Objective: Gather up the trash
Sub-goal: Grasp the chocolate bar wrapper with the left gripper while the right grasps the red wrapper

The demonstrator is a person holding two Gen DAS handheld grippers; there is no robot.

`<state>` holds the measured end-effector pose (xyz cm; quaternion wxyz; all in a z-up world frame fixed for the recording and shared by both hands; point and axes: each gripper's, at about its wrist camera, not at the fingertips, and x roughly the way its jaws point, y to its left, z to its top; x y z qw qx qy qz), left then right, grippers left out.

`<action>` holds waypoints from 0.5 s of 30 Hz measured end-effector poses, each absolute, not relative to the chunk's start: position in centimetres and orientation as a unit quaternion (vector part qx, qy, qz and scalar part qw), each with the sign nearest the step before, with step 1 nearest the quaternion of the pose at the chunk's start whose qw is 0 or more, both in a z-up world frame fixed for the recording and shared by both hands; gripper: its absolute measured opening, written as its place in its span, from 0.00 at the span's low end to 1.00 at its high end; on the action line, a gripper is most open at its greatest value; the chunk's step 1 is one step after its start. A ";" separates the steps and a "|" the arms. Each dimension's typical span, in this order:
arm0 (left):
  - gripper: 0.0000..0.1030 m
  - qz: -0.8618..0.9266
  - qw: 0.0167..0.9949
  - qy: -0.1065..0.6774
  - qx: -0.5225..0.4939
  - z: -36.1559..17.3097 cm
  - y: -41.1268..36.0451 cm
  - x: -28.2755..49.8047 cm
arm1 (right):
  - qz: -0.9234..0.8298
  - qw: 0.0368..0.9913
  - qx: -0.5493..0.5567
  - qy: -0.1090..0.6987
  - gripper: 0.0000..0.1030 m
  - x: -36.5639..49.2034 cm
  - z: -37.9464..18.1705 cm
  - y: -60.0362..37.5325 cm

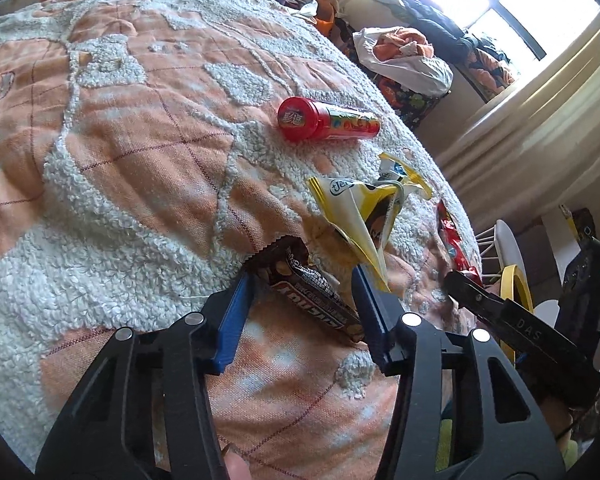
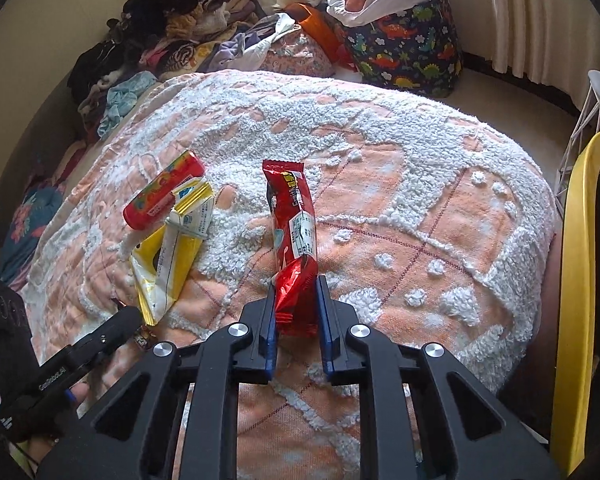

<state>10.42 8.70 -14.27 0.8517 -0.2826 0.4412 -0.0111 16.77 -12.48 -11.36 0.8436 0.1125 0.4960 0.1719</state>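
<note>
The left gripper (image 1: 304, 276) has its blue pads on either side of a brown candy bar wrapper (image 1: 312, 288) lying on the orange and white bedspread (image 1: 140, 160), pinching its two ends, with a crumpled yellow wrapper (image 1: 360, 216) just beyond its right finger and a red candy tube (image 1: 324, 119) farther ahead. The right gripper (image 2: 296, 292) is clamped on the near end of a red snack wrapper (image 2: 294, 224), which stretches away from its tips across the bedspread. To its left lie the yellow wrapper (image 2: 168, 264) and the red tube (image 2: 162, 196), touching each other, and a yellow bin rim (image 2: 580, 280) stands at its right.
</note>
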 end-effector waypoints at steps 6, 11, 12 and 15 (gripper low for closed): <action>0.33 -0.007 0.849 0.444 -0.288 -14.4 8.9 10.5 | 0.179 0.852 0.121 0.476 0.16 14.6 -10.0 -13.5; 0.18 -0.002 0.847 0.440 -0.297 -14.2 9.3 10.1 | 0.180 0.864 0.107 0.458 0.15 12.9 -8.6 -14.2; 0.17 -0.002 0.848 0.439 -0.298 -14.1 9.3 10.0 | 0.181 0.866 0.103 0.454 0.15 12.5 -8.3 -14.3; 0.14 -0.007 0.852 0.434 -0.293 -13.5 9.1 9.6 | 0.183 0.871 0.093 0.447 0.15 11.8 -7.8 -14.4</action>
